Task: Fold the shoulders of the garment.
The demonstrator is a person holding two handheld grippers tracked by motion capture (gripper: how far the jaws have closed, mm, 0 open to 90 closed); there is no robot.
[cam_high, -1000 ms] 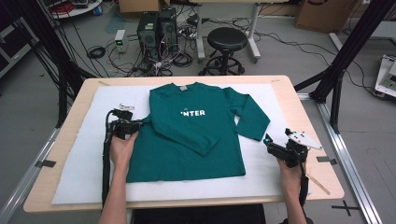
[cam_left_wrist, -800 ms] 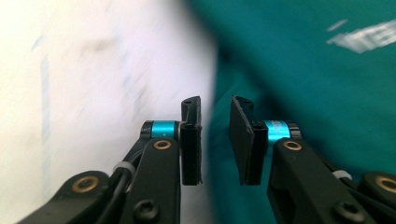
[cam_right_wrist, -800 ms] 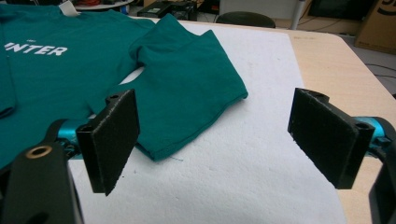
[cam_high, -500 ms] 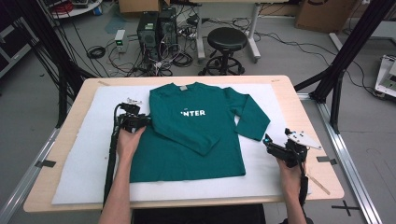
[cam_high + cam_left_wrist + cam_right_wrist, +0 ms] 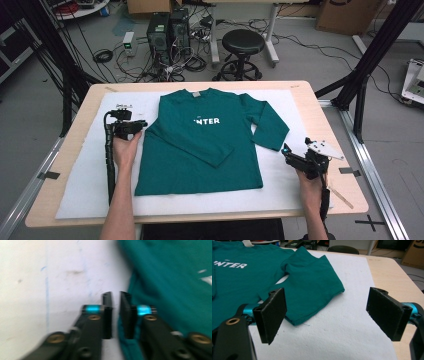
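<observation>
White mat (image 5: 90,185): sweatshirt (image 5: 200,150) beside left claw (image 5: 142,123).

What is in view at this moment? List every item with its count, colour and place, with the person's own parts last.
Sweatshirt: 1, teal green with white lettering, flat at the table's middle, one sleeve folded across its front.
Mat: 1, white, under the sweatshirt.
Table: 1, light wood, centre.
Stool: 1, black, on the floor behind the table.
Computer towers: 2, black, on the floor behind the table, among cables.
Cardboard boxes: 2, brown, far floor.
Frame posts: black, beside the table.
Left gripper: 1, black, at the sweatshirt's left edge, jaws nearly together with a gap.
Right gripper: 1, black, on the mat right of the sweatshirt, jaws wide apart.
Forearms: 2, entering from the bottom.
</observation>
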